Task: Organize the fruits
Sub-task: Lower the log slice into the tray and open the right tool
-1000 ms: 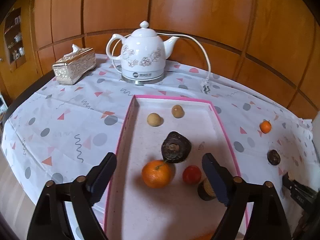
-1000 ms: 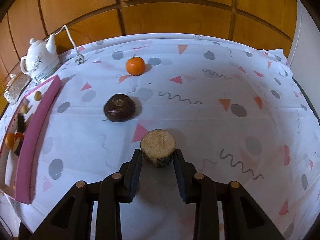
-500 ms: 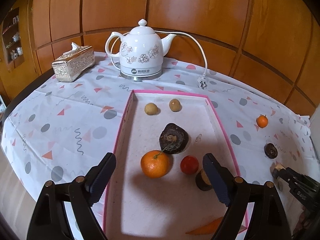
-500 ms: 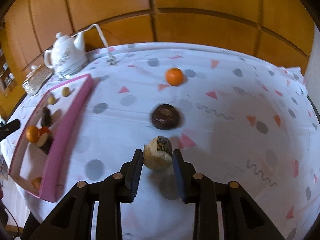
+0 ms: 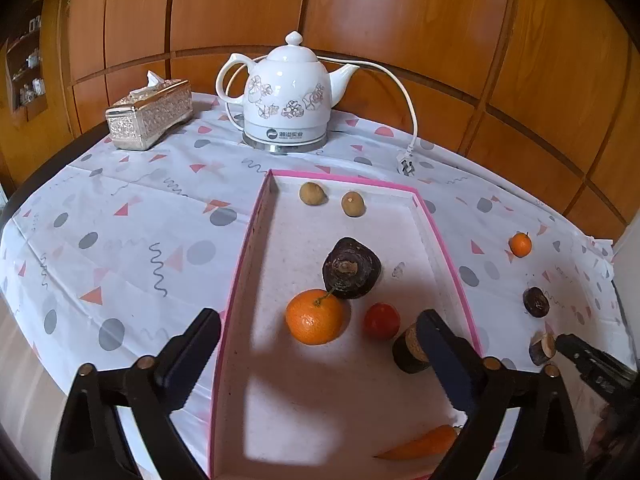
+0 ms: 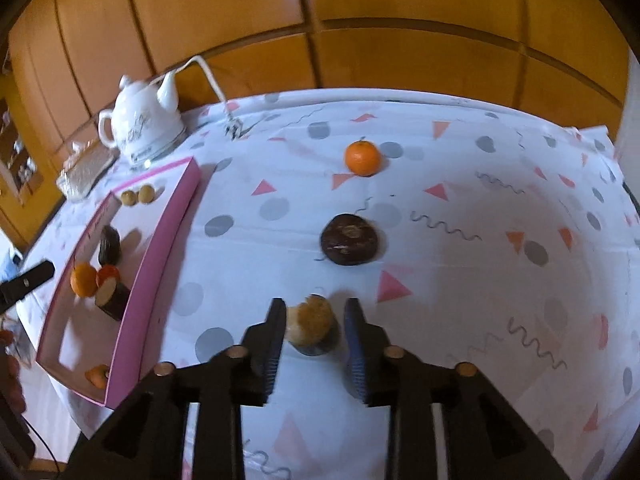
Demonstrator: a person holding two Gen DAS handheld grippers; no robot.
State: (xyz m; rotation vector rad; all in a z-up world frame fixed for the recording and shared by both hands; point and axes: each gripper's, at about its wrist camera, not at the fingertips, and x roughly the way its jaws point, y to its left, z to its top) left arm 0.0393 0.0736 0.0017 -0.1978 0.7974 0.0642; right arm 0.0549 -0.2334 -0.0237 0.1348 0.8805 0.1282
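My right gripper (image 6: 315, 305) is shut on a tan-faced, dark-skinned cut root piece (image 6: 310, 322), held just above the cloth; its jaws are easing open slightly. Beyond it on the cloth lie a dark round root (image 6: 349, 239) and a small orange (image 6: 362, 157). My left gripper (image 5: 318, 315) hovers over the pink-rimmed tray (image 5: 248, 264), its jaws opening wide with nothing between the pads. In the tray lie an orange (image 5: 316, 316), a red tomato (image 5: 381, 321), a dark root (image 5: 351, 268), two small brown fruits (image 5: 312, 193), another cut piece (image 5: 406, 354) and a carrot (image 5: 420, 446).
A white kettle (image 5: 288, 96) on its base stands behind the tray, and its cord and plug (image 5: 406, 166) lie on the cloth. A silver tissue box (image 5: 150, 116) sits at the back left. Wood panelling closes the back. The table edge curves near on the left.
The right gripper lifted the cut piece off the cloth and swung towards the tray, which now shows at its left. The left gripper's fingers spread wider and it drew back a little.
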